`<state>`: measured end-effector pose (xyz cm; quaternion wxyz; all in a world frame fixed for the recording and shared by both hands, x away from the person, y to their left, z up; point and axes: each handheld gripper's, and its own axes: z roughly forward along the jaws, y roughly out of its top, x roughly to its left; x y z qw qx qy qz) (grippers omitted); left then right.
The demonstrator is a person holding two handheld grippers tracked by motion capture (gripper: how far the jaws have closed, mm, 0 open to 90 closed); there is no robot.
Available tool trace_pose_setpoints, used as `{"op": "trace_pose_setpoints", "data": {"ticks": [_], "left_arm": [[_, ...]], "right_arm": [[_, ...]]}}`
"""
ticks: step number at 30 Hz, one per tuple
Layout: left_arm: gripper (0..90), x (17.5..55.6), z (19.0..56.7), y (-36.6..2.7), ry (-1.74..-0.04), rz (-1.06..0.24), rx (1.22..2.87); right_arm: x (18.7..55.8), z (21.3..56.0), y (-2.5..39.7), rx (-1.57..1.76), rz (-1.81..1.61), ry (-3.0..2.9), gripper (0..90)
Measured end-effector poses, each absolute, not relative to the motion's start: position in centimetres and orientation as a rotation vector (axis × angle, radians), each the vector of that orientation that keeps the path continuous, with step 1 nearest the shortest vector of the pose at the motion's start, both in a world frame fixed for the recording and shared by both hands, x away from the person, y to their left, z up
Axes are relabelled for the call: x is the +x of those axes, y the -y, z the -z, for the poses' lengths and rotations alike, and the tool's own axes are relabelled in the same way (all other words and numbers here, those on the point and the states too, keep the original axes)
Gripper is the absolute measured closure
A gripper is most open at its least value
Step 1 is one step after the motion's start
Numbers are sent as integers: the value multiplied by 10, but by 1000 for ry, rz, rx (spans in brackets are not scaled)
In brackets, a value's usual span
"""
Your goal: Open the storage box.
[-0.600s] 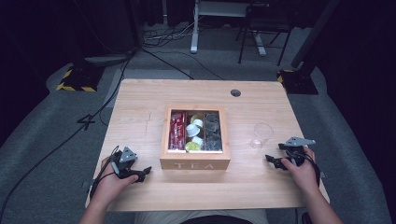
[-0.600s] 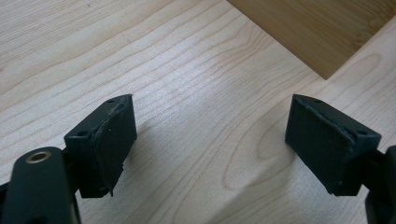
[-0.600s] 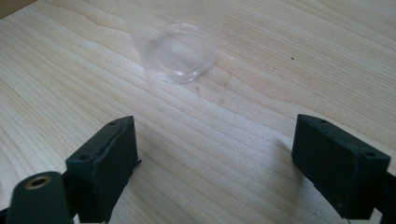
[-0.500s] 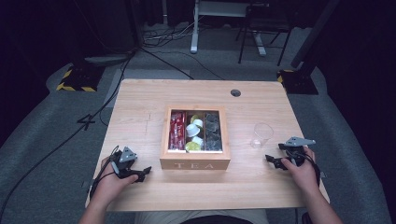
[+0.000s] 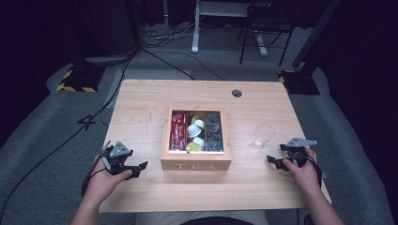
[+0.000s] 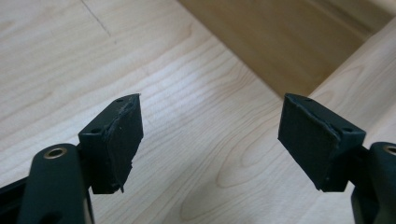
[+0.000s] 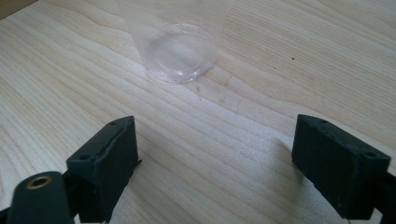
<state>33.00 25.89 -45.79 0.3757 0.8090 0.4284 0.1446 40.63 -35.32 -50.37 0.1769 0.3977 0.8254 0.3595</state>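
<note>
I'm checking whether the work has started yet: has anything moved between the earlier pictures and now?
Nothing visibly changed. The left gripper rests open on the table left of the tea box, and the right gripper rests open near the clear cup, just as before. Neither has taken hold of anything.
</note>
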Motion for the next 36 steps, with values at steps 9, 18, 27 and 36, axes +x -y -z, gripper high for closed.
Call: {"op": "trace_pose_setpoints", "data": {"ticks": [9, 18, 27, 36], "left_arm": [[209, 322, 433, -259, -1046, -397, 1956], [205, 315, 421, -227, -910, -373, 1913], [167, 312, 428, -200, -865, -340, 2036], [305, 321, 449, -197, -880, -348, 2132]], "right_arm": [[406, 504, 353, 1125, -1019, -2338, 142], [406, 504, 353, 1125, -1019, -2337, 142], [406, 504, 353, 1127, -1019, -2337, 142], [406, 504, 353, 1126, -1020, -2339, 142]]}}
